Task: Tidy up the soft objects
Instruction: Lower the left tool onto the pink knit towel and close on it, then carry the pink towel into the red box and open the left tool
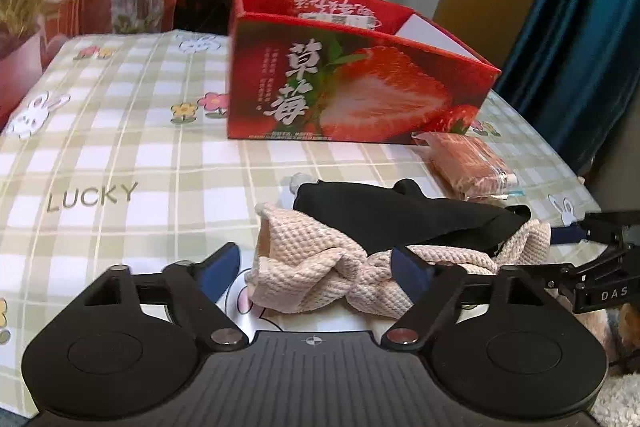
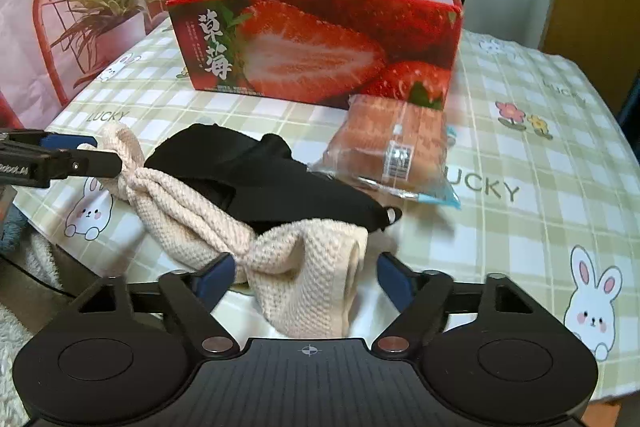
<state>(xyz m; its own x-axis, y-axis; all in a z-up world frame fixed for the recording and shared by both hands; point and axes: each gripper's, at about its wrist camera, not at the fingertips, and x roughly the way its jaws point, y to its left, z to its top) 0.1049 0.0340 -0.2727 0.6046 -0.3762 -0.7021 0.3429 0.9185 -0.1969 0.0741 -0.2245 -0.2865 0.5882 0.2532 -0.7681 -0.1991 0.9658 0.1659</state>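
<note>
1. While both grippers are dropping onto the cream waffle-knit cloth (image 1: 320, 267), the left gripper (image 1: 316, 263) is straddling its twisted middle, jaws still spread, pads not yet pressing.
2. At the other end, the right gripper (image 2: 306, 275) is bracketing the bunched end of the same cloth (image 2: 304, 267); its left pad is grazing the fabric, its right pad standing clear, so it is not clamping yet either.
3. To do this well, each side should be biting deep into thick folds, not a loose edge, and closing together so the cloth lifts evenly.
4. Just behind, a black garment (image 1: 384, 211) is lying against and partly over the cloth; I judge it could drag along, so a slow lift is wise.
5. Beyond that, a wrapped orange packet (image 2: 392, 147) is resting on the checked tablecloth (image 2: 540, 187).
6. Farthest back, the open strawberry box (image 2: 320, 43) is waiting, probably the destination.
</note>
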